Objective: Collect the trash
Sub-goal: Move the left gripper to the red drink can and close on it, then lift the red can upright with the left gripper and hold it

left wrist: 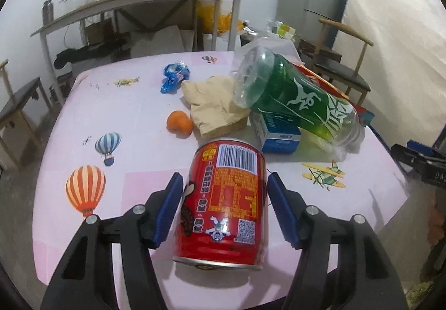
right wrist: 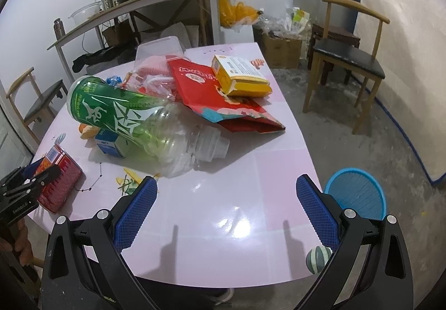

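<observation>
The red can (left wrist: pixel 227 204) is glossy metal, the green bottle (right wrist: pixel 133 117) clear plastic, the pink tablecloth (right wrist: pixel 223 212) smooth and shiny.

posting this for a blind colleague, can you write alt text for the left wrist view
The left claw brackets a red can lying on the pink table, blue pads at its sides. Beyond lie a green-labelled plastic bottle tilted across a blue-and-white carton, a crumpled brown paper bag, an orange and a blue wrapper.
</observation>
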{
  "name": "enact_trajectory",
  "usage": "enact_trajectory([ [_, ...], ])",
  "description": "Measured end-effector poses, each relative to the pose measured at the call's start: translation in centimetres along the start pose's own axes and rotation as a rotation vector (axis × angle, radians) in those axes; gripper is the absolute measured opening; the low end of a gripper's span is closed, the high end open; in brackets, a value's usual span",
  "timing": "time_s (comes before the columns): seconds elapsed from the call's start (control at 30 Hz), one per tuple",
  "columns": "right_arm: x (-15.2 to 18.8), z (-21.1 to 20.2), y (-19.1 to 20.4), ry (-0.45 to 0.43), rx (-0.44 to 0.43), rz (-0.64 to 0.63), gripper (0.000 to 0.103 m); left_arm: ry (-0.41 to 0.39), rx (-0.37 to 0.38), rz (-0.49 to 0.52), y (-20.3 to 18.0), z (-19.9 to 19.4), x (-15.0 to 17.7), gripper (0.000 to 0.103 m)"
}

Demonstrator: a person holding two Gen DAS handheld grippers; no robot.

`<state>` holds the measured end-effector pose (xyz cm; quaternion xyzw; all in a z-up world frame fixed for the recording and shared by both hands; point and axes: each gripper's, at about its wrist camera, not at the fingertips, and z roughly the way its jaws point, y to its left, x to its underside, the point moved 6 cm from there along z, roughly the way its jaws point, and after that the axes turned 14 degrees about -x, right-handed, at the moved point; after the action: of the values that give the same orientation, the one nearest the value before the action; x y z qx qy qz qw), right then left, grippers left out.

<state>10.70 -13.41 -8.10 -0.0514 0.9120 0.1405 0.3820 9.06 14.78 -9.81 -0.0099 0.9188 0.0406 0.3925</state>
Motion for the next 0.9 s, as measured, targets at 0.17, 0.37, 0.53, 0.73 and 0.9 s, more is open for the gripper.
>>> enact_trajectory([
  [0.17, 0.0, -0.2, 0.9, 0.0, -0.011, -0.015, 0.095, 0.042, 0.022, -0.071, 0.8, 0.0, 0.8, 0.076],
  [0.37, -0.2, -0.6, 1.3, -0.006, -0.011, -0.033, 0.095, 0.03, -0.001, -0.119, 2.0, -1.3, 2.2, 0.087],
  [0.53, -0.3, -0.7, 1.9, -0.002, -0.019, -0.041, 0.095, 0.029, -0.036, -0.121, 2.2, -1.2, 3.5, 0.087],
  [0.73, -0.3, -1.0, 2.4, -0.011, -0.015, -0.055, 0.095, -0.017, -0.054, -0.147, 3.0, -2.4, 2.9, 0.062],
  [0.9, -0.2, -1.1, 2.3, -0.007, -0.013, -0.047, 0.095, -0.071, -0.056, -0.191, 4.3, -3.6, 1.0, 0.061],
])
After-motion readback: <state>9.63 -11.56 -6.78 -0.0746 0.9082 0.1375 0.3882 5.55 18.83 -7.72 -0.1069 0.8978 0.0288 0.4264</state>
